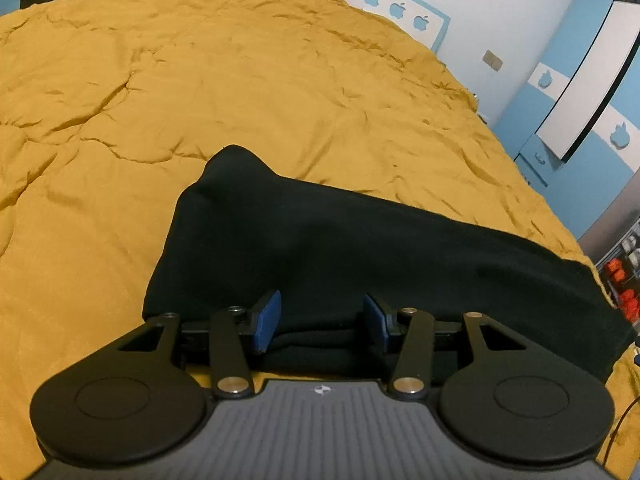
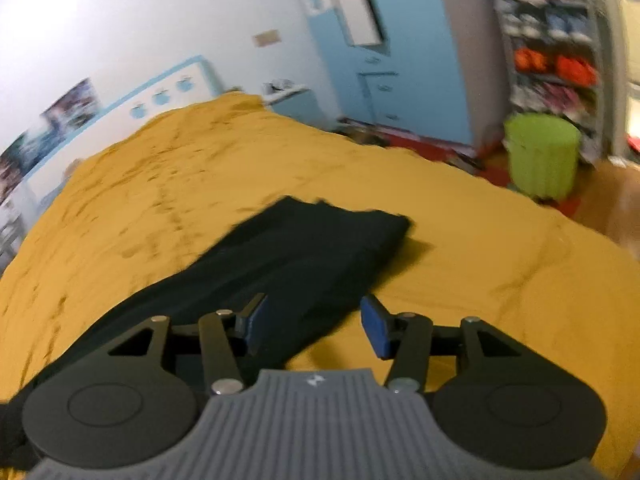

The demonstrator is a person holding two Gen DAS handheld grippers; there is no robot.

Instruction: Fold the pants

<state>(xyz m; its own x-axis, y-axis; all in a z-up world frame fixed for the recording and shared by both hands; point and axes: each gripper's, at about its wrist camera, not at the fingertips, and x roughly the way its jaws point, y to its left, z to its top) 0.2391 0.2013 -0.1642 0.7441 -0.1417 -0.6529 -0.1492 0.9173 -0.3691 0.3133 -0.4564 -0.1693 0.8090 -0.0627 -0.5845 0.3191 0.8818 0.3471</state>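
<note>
Here the black pants [image 1: 360, 248] lie on the bed's mustard-yellow quilt [image 1: 200, 80], already doubled into a long narrow band with stacked layers showing at the near edge.

Surroundings: a white-and-blue headboard [image 1: 404, 10] with apple cut-outs stands behind the quilt, and a blue-and-white wardrobe [image 1: 576, 92] stands off the bed's side. In the right wrist view a lime-green bin [image 2: 540, 154] sits on the floor beyond the bed, next to a shelf unit [image 2: 552, 40] packed with blurred items, some orange (its contents cannot be identified further; the bin's interior is not visible). Nothing lies on the quilt between the fingers and the garment.

Left gripper [image 1: 322, 324]: the fingers [image 1: 268, 322] stand wide apart, one on either side of the folded edge, with the cloth between them but not clamped.

Right gripper [image 2: 316, 326]: the fingers [image 2: 376, 330] are likewise spread wide, over one end of the band; one blue pad is above the fabric, the other above bare quilt. This view is motion-blurred, so contact with the cloth cannot be determined.
</note>
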